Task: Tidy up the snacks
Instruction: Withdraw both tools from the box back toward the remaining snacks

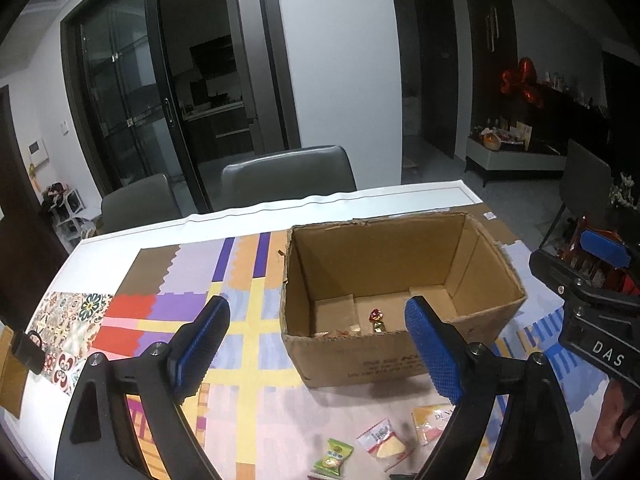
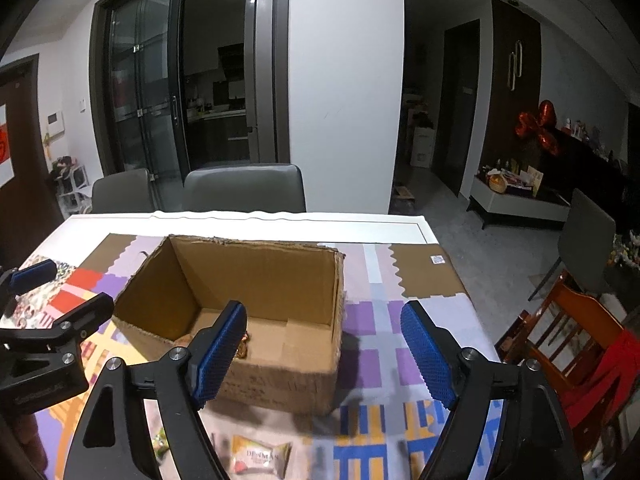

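- Left tool (image 1: 318,346): black frame, blue textured pads, jaws spread wide with nothing between them. It hangs above the near edge of the box, pointing down and forward.
- Right tool (image 2: 322,350): same build, jaws likewise spread and empty, over the box's near right corner.
- Each tool shows in the other's view: the right one at the right edge of the left wrist view (image 1: 592,280), the left one at the left edge of the right wrist view (image 2: 44,320). Part of a hand (image 1: 612,428) grips the right tool's handle.
- Open brown cardboard box (image 1: 400,356), no lid, stands on the white worktop (image 1: 360,200) on a patchwork mat of purple, yellow, red and blue blocks (image 1: 248,320).
- Inside the box, on the floor near the front wall: a small red-and-gold wrapped sweet (image 1: 377,318), with some pale gold wrappers beside it at the left, partly hidden by the wall.
- On the mat in front of the box, outside it: a green wrapped snack (image 1: 333,456), a white-and-red wrapped snack (image 1: 382,438) and an orange-and-white snack packet (image 1: 432,422), lying close together. The orange packet also appears low in the right wrist view (image 2: 260,460).
- Two grey chairs (image 1: 288,174) stand at the far side of the worktop.
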Motion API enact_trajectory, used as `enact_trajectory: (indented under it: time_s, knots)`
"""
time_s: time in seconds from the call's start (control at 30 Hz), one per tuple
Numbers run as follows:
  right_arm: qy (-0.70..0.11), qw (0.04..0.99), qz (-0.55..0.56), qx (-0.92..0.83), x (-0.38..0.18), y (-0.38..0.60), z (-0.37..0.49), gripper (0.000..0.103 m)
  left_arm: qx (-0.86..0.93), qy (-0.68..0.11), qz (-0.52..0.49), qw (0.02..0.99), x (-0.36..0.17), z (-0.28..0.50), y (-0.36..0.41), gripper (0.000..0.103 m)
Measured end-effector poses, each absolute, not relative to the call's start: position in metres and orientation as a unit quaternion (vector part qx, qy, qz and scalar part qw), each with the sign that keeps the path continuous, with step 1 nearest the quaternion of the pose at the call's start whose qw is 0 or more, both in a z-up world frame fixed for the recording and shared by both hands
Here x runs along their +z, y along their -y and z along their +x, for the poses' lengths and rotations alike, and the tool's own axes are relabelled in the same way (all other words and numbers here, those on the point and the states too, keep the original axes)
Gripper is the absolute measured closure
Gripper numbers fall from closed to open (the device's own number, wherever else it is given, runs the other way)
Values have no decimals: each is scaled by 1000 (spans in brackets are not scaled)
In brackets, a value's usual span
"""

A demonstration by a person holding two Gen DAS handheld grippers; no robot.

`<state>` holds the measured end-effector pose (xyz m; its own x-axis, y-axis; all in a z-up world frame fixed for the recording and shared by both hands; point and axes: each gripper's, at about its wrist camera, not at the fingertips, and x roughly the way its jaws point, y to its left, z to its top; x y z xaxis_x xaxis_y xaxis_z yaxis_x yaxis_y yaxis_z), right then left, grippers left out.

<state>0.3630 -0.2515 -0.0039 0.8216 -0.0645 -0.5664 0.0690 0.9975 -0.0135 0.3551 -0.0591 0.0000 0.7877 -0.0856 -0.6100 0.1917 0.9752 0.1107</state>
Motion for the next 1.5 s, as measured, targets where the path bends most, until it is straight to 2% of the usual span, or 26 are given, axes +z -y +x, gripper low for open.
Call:
enact_trajectory:
  time_s: [0.8, 1.5]
  knots:
    - [-287, 957, 0, -37, 11, 257, 299, 23, -72, -292, 81, 950, 5, 297, 61, 13]
    - [-301, 952, -1, -49, -2, 271, 272, 23, -79, -296, 89, 948, -11, 269, 71, 13]
